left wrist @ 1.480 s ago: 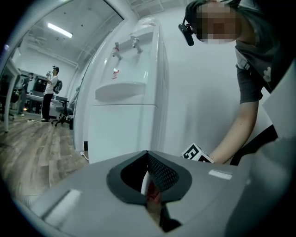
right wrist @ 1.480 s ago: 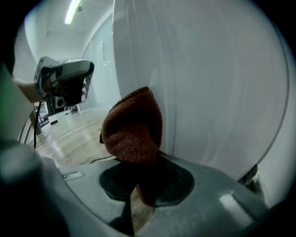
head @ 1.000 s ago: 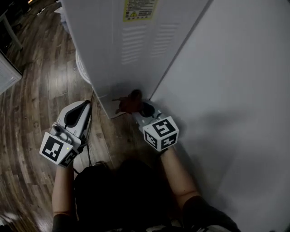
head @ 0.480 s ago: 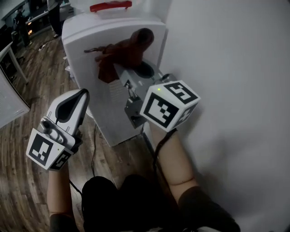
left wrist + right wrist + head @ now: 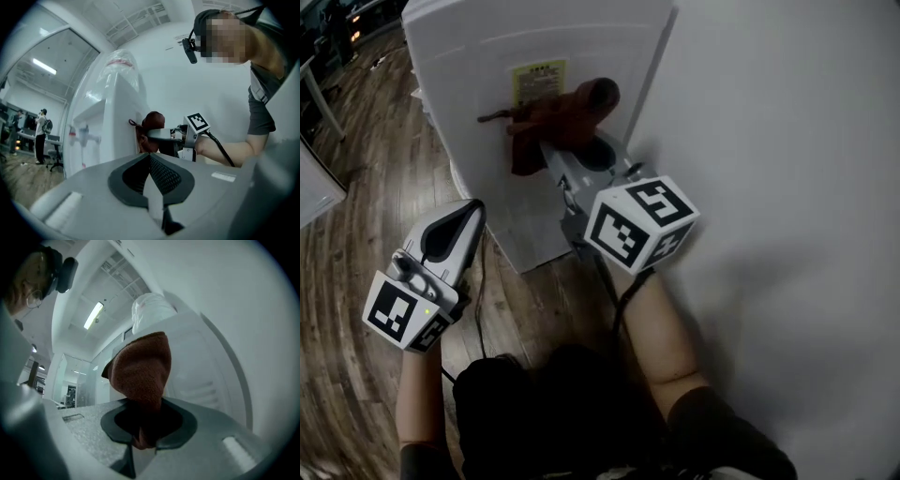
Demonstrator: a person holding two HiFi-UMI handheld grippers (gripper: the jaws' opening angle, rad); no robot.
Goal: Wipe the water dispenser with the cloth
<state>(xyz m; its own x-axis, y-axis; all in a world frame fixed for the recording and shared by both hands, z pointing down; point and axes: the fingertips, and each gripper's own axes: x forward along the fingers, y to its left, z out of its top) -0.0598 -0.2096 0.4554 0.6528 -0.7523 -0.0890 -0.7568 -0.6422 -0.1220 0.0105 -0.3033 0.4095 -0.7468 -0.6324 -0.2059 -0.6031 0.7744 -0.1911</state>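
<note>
The white water dispenser (image 5: 478,84) stands against the wall, its rear panel with a yellow label facing me. A reddish-brown cloth (image 5: 558,117) is bunched against that panel, and my right gripper (image 5: 581,155) is shut on it. In the right gripper view the cloth (image 5: 140,376) rises out of the jaws toward the dispenser (image 5: 197,362). My left gripper (image 5: 455,225) hangs lower left, away from the dispenser, jaws together with nothing between them. The left gripper view shows the dispenser (image 5: 112,117), the cloth (image 5: 150,124) and the right gripper from the side.
A white wall (image 5: 787,187) runs close along the right. Wooden floor (image 5: 356,216) lies to the left. A dark cable (image 5: 480,309) trails on the floor below the dispenser. People and desks stand far off in the left gripper view.
The right gripper with the cloth went from the dispenser's base up to its top, then down a little onto the labelled rear panel. The left gripper stayed low at the left.
</note>
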